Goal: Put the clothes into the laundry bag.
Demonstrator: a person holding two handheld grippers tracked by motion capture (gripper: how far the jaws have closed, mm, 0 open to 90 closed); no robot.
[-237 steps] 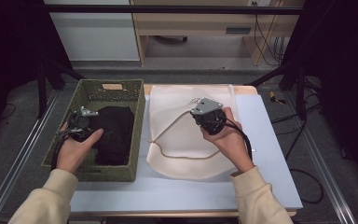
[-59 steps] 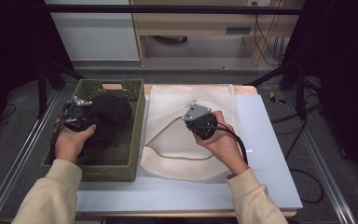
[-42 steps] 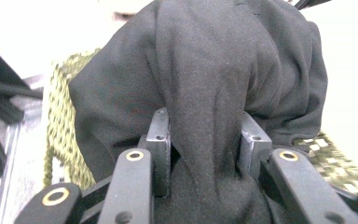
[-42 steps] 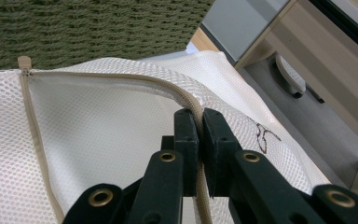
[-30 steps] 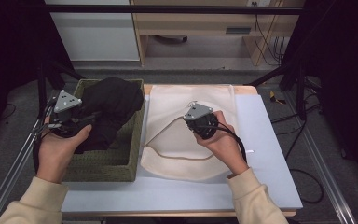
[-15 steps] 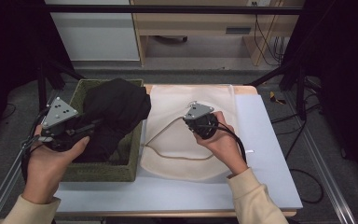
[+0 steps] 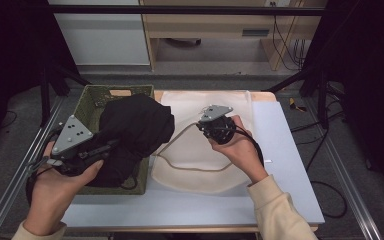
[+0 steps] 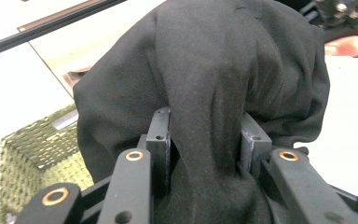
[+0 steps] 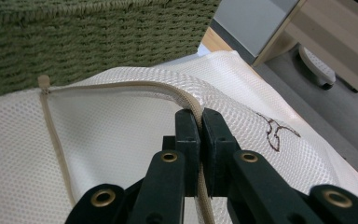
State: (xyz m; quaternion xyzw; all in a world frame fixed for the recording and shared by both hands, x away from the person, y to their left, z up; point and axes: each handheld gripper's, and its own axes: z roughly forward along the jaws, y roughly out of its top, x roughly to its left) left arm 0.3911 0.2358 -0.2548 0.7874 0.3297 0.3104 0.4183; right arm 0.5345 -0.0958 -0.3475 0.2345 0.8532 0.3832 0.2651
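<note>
In the high view, the left gripper [image 7: 97,150] lifts the black garment [image 7: 135,125] above the basket [image 7: 92,97]; a hanging fold could catch the rim. In the left gripper view, the jaws clench this cloth between them. In the right gripper view, the jaws pinch the mesh bag [image 9: 121,140] zipper edge; if it slips, the opening falls flat on the worktop.

Pale blue-white rectangular bench [image 7: 285,150] with aluminium side rails [image 7: 352,187], grey floor [image 7: 220,67] beyond its far edge. Past the floor, a white flat cabinet front [image 7: 100,35] at far left and a light wooden low shelf unit [image 7: 215,25] right of it, black cables [image 7: 285,27] hanging near its right end. Small yellow-and-black object [image 7: 294,104] lies on the floor just off the bench's far right corner, too small to identify; black curtains [image 7: 375,75] on both sides.
</note>
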